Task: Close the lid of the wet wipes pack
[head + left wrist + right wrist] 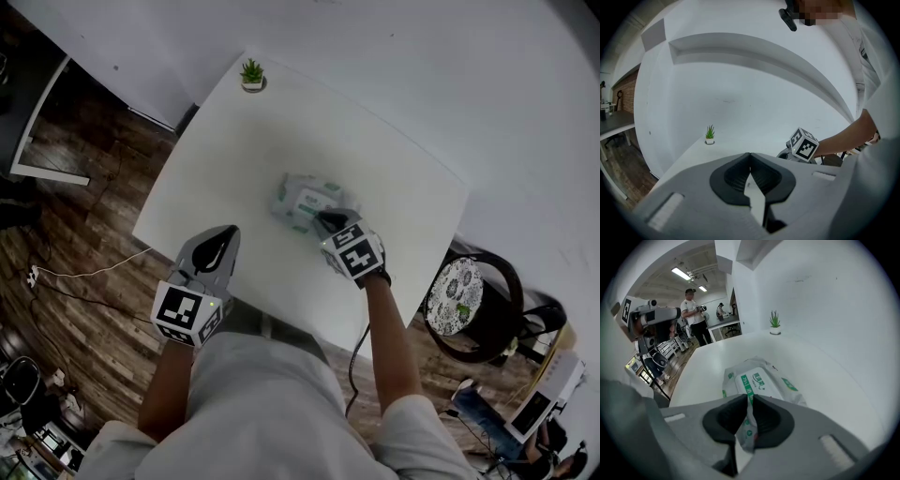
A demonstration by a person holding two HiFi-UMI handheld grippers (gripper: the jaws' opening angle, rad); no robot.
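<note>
The wet wipes pack (302,199), white with green print, lies flat near the middle of the white table (394,178). My right gripper (323,218) is at the pack's near end, its jaws shut with the tips over the pack's top. In the right gripper view the pack (761,378) stretches away past the tips of the right gripper (749,397), and its top label looks flat. My left gripper (225,234) is shut and holds nothing, apart from the pack over the table's near left edge. In its own view the left gripper (750,157) points across the table.
A small potted plant (251,74) stands at the table's far corner. A round stool with a patterned cushion (459,298) sits off the table's right side. Wood floor and a cable lie to the left. People (693,315) stand far off in the room.
</note>
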